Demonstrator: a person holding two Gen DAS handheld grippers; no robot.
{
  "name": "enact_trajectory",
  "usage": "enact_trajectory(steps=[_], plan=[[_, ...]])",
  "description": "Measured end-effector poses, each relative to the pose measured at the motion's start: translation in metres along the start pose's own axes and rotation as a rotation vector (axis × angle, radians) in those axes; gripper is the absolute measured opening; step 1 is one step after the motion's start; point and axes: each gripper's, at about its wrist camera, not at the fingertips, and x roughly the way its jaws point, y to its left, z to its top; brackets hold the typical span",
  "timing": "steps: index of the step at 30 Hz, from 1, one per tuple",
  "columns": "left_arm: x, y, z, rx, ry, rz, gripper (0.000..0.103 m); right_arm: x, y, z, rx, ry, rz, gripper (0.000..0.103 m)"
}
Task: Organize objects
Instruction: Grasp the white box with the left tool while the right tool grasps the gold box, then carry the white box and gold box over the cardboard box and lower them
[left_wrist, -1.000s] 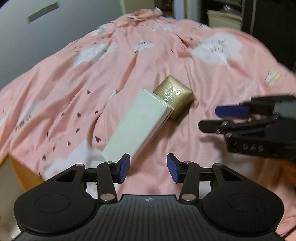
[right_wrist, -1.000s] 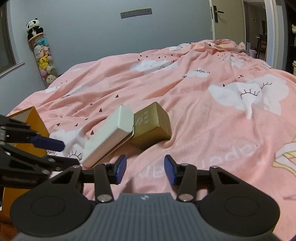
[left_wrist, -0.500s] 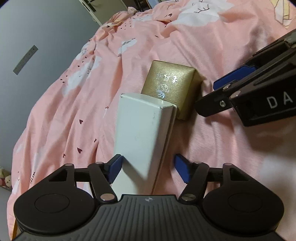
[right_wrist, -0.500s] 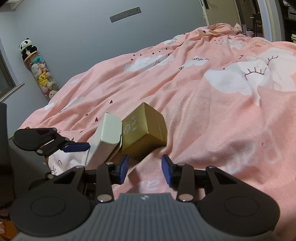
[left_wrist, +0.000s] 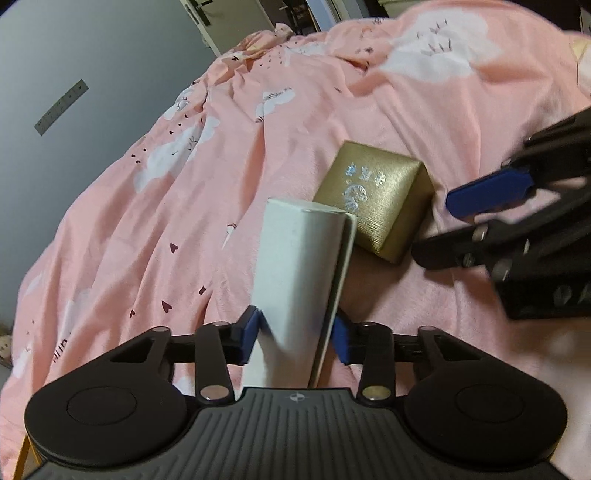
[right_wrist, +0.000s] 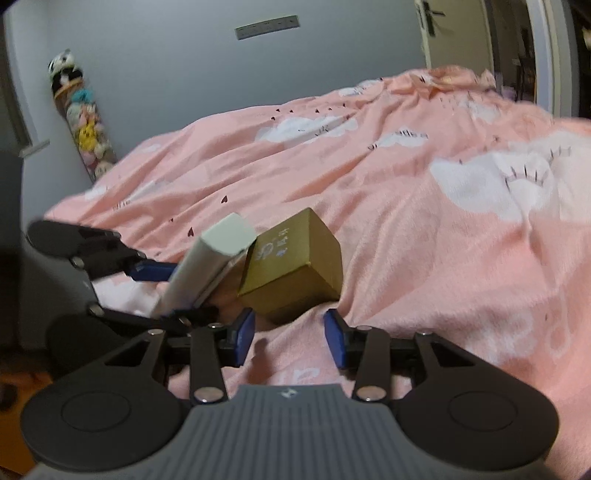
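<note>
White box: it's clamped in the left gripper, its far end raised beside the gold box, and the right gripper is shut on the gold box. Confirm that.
One point is wrong. The right gripper is open, its jaws spread just short of the gold box, as the right wrist view shows. The rest holds: the left gripper is shut on the white box, far end raised beside the gold box.
</note>
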Motion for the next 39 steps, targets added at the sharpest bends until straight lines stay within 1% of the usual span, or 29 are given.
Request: enact_trajectory(steps=[1, 3, 5, 6, 9, 11, 14, 19, 23, 26, 30, 33, 36, 39], plan=[[-0.004, 0.004, 0.0, -0.017, -0.005, -0.01, 0.04, 0.0, 0.004, 0.001, -0.03, 0.003, -0.021, 0.049], [-0.008, 0.01, 0.001, -0.043, -0.013, -0.02, 0.034, -0.002, 0.012, 0.0, -0.088, -0.009, -0.051, 0.054], [-0.012, 0.017, 0.002, -0.07, -0.018, -0.018, 0.032, -0.003, 0.02, 0.0, -0.156, -0.026, -0.083, 0.066], [-0.012, 0.022, 0.003, -0.093, -0.016, -0.028, 0.032, -0.003, 0.024, 0.001, -0.186, -0.029, -0.094, 0.068], [-0.014, 0.036, 0.003, -0.154, 0.0, -0.076, 0.032, 0.003, 0.034, 0.002, -0.266, -0.031, -0.123, 0.068], [-0.017, 0.042, 0.004, -0.187, 0.005, -0.092, 0.032, 0.009, 0.037, 0.004, -0.294, -0.034, -0.138, 0.068], [-0.025, 0.045, 0.002, -0.202, -0.003, -0.098, 0.032, 0.018, 0.041, 0.008, -0.326, -0.04, -0.16, 0.067], [-0.037, 0.049, 0.0, -0.235, -0.009, -0.124, 0.032, 0.033, 0.042, 0.009, -0.343, -0.02, -0.19, 0.064], [-0.054, 0.054, 0.0, -0.257, -0.025, -0.141, 0.032, 0.028, 0.042, 0.01, -0.343, -0.038, -0.187, 0.064], [-0.074, 0.064, 0.0, -0.289, -0.04, -0.162, 0.032, 0.017, 0.047, 0.01, -0.362, -0.07, -0.186, 0.063], [-0.11, 0.081, -0.002, -0.311, -0.072, -0.174, 0.032, -0.005, 0.062, 0.011, -0.431, -0.121, -0.174, 0.061], [-0.139, 0.097, -0.007, -0.319, -0.08, -0.189, 0.032, -0.023, 0.078, 0.012, -0.509, -0.151, -0.139, 0.061], [-0.168, 0.114, -0.015, -0.292, -0.062, -0.174, 0.032, -0.043, 0.1, 0.013, -0.619, -0.198, -0.088, 0.061], [-0.191, 0.132, -0.028, -0.243, 0.006, -0.131, 0.032, -0.064, 0.124, 0.018, -0.713, -0.252, -0.023, 0.061]])
